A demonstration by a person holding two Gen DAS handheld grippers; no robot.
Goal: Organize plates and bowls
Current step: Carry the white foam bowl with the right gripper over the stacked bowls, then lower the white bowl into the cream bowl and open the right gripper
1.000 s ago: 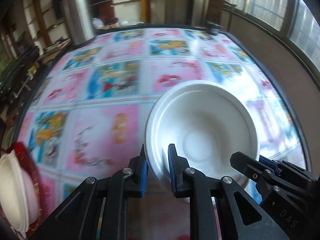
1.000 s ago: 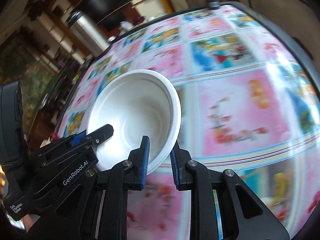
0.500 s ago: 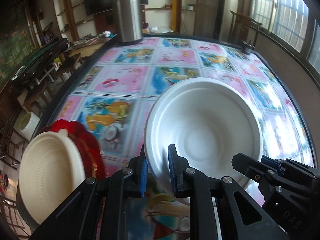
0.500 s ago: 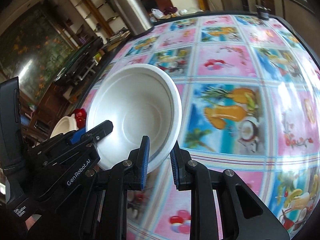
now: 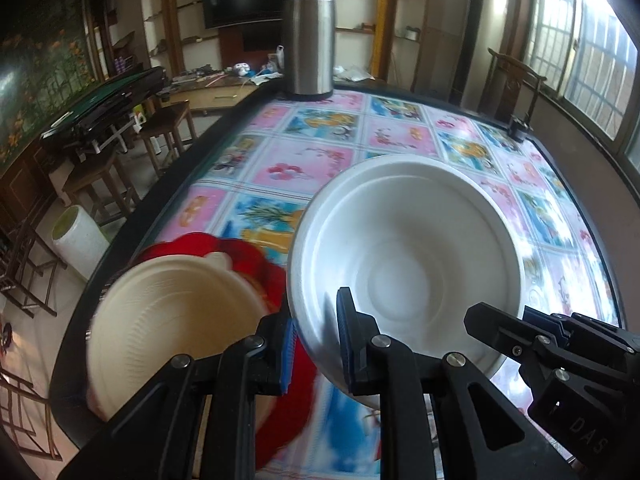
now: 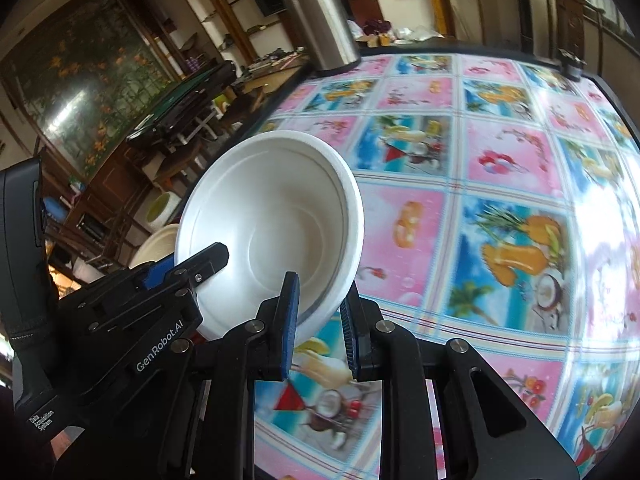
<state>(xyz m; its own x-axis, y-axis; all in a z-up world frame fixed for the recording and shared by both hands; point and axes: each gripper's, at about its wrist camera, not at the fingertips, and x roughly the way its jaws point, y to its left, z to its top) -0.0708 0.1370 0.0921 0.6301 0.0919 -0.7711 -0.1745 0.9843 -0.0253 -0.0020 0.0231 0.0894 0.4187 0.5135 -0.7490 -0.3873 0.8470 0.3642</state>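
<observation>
A white foam bowl (image 5: pixel 408 264) is held off the table by both grippers. My left gripper (image 5: pixel 316 344) is shut on its left rim. My right gripper (image 6: pixel 318 322) is shut on its right rim; the bowl also shows in the right wrist view (image 6: pixel 272 224). The right gripper's body shows in the left wrist view (image 5: pixel 560 352). A cream bowl (image 5: pixel 168 316) sits on a red plate (image 5: pixel 256 256) at the table's near left edge, just left of the held bowl. The cream bowl's edge peeks out in the right wrist view (image 6: pixel 156 240).
The table (image 5: pixel 400 136) has a glossy pink and blue picture cloth. A steel thermos (image 5: pixel 308 40) stands at its far edge. A small dark object (image 5: pixel 520 128) sits at the far right corner. Stools and a white bucket (image 5: pixel 80 240) stand on the floor left of the table.
Both grippers have carried the white bowl leftward toward the cream bowl on the red plate, which now looms larger and closer at the lower left.
</observation>
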